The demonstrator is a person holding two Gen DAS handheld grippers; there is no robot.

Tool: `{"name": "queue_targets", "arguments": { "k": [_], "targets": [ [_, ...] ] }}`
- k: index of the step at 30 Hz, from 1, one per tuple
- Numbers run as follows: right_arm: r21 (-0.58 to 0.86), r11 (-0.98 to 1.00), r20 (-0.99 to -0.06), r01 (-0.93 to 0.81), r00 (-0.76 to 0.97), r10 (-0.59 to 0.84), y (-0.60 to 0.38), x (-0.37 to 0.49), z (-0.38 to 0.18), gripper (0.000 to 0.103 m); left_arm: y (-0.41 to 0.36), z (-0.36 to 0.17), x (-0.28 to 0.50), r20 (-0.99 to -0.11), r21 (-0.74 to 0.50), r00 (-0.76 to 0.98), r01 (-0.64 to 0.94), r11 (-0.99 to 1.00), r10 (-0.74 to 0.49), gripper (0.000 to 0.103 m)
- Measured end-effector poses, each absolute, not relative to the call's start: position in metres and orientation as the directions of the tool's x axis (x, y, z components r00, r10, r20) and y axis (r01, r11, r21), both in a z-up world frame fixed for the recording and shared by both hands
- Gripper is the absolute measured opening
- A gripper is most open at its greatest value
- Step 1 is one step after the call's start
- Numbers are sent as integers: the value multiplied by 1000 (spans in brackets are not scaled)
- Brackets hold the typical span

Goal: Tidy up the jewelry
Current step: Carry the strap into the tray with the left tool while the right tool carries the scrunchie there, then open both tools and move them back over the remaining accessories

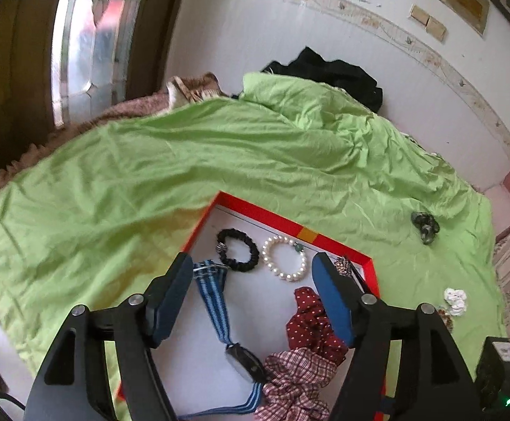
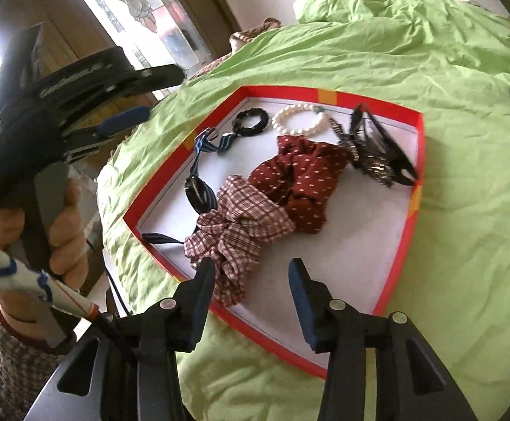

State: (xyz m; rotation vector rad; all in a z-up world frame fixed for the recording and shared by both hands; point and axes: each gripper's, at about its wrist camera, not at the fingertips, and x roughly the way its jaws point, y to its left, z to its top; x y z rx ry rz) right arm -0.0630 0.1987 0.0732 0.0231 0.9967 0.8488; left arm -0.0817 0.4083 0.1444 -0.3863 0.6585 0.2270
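A shallow tray (image 2: 156, 189) with a red rim and white floor lies on a wrinkled green sheet (image 2: 395, 52); orange tape patches mark the rim in several places.

Inside the tray, counted: two fabric scrunchies, one dark red with small white dots (image 2: 304, 182) and one in red-and-white check (image 2: 240, 231), touching each other near the middle; one black hair tie (image 2: 251, 121) and one pearl bracelet (image 2: 302, 122) with a single green bead, side by side along the far wall; one watch (image 2: 198, 189) with a dark case and blue-and-white striped strap, stretched along the left wall; one black-and-gold clip (image 2: 377, 154) by the right wall.

Outside the tray, on the sheet: one dark green lump (image 1: 425, 228) well off to the right, too small to tell what it is; one small white piece (image 1: 455, 300) near the sheet's edge, kind unclear.

The left gripper (image 1: 255, 301) hangs over the tray with jaws spread, nothing pinched, the watch strap showing below the gap; a hand (image 2: 58, 224) holds it at the left of the right wrist view.

The right gripper (image 2: 253, 294) has jaws apart and empty, its left finger (image 2: 202, 301) just beside the check scrunchie at the near rim.
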Motion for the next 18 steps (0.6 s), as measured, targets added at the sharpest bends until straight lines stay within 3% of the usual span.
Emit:
{"name": "queue_targets", "arguments": {
  "k": [9, 18],
  "targets": [
    [359, 716, -721, -598, 309, 620, 150, -85, 83, 50, 386, 152, -115, -652, -189, 741, -363, 912, 160, 70],
    [328, 798, -727, -506, 404, 555, 64, -98, 83, 54, 324, 159, -125, -677, -114, 725, -275, 955, 128, 70]
  ]
}}
